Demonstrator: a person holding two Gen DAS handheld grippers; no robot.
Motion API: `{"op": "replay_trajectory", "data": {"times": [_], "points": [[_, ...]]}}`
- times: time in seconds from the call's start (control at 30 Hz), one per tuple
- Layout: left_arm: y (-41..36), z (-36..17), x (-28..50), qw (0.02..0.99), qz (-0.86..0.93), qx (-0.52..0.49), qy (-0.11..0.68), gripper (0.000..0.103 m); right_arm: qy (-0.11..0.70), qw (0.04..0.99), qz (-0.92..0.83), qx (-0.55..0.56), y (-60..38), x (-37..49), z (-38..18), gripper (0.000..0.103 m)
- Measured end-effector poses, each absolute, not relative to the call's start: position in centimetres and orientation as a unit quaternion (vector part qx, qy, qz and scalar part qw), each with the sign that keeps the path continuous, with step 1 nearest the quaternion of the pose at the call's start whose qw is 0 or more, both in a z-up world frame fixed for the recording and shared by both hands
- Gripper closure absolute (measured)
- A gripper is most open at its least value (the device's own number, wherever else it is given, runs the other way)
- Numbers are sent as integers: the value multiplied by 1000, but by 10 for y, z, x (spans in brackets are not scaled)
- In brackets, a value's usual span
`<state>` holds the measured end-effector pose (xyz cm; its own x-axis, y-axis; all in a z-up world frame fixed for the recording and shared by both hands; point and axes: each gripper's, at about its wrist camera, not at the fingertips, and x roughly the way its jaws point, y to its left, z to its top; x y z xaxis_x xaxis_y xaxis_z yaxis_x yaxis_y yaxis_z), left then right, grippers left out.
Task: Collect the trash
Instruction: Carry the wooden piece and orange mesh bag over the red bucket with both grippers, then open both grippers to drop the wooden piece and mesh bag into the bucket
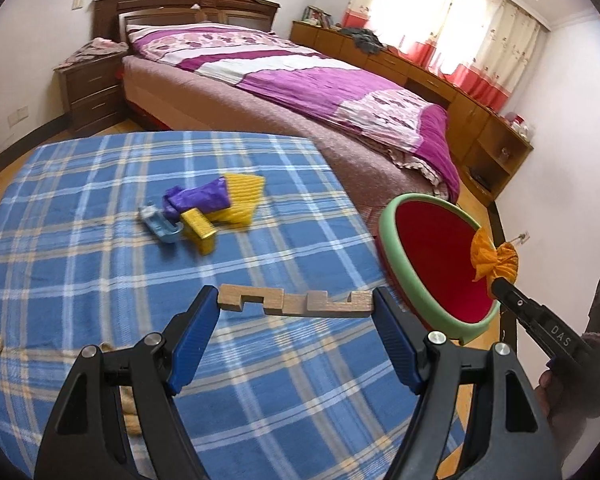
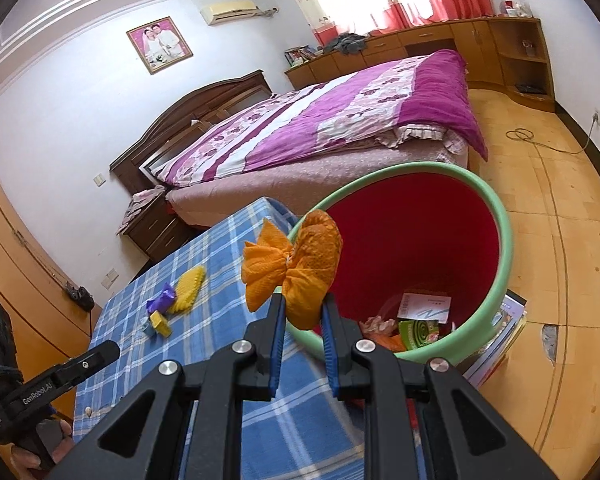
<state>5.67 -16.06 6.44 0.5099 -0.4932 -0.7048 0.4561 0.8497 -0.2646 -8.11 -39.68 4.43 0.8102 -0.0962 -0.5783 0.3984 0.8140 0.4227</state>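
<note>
A crumpled orange wrapper [image 2: 296, 268] is clamped between the jaws of the right gripper [image 2: 303, 312], in the centre of the right wrist view. It is pinched low on its right lobe, the twisted waist and left lobe standing free above the jaws. It is judged to be light, soft and crushable, so little grip is needed, though a thin film may slip; the bunched lobe or the twisted waist is judged the surest place to be held. The wrapper is seen against the near rim of the red bin with a green rim [image 2: 504, 240], at centre right, in which other litter lies at the bottom.

In the lower centre of the left wrist view, a notched wooden block [image 1: 296, 302] is held endwise between the jaws of the left gripper [image 1: 296, 304], which are closed on its two ends. It is judged stiff and light, and may pivot if held loosely. Further pieces [image 1: 208, 208], purple, yellow and grey-blue, lie on the checked desk [image 1: 80, 208], well apart from both grippers.
</note>
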Motion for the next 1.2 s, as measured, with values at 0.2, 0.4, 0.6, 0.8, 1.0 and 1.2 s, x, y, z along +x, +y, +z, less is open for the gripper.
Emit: {"op": "replay_trajectory", "data": {"times": [0.2,0.4,0.6,0.8,1.0,1.2], "points": [[-190,64,62,863,-293,-4,411,25,278,907,-156,277,-417,-81,40,83],[-222,62,63,853,-321,11,410,25,284,900,-177,281,-434,-80,33,83],[-250,60,63,845,-345,27,407,25,285,892,-190,295,-449,-83,24,79],[-273,57,63,838,-365,39,404,25,273,890,-202,304,-460,-89,22,73],[-297,51,62,831,-380,53,403,25,260,888,-213,313,-471,-99,24,66],[-326,44,57,824,-397,86,395,25,245,886,-226,323,-478,-115,27,63]]}}
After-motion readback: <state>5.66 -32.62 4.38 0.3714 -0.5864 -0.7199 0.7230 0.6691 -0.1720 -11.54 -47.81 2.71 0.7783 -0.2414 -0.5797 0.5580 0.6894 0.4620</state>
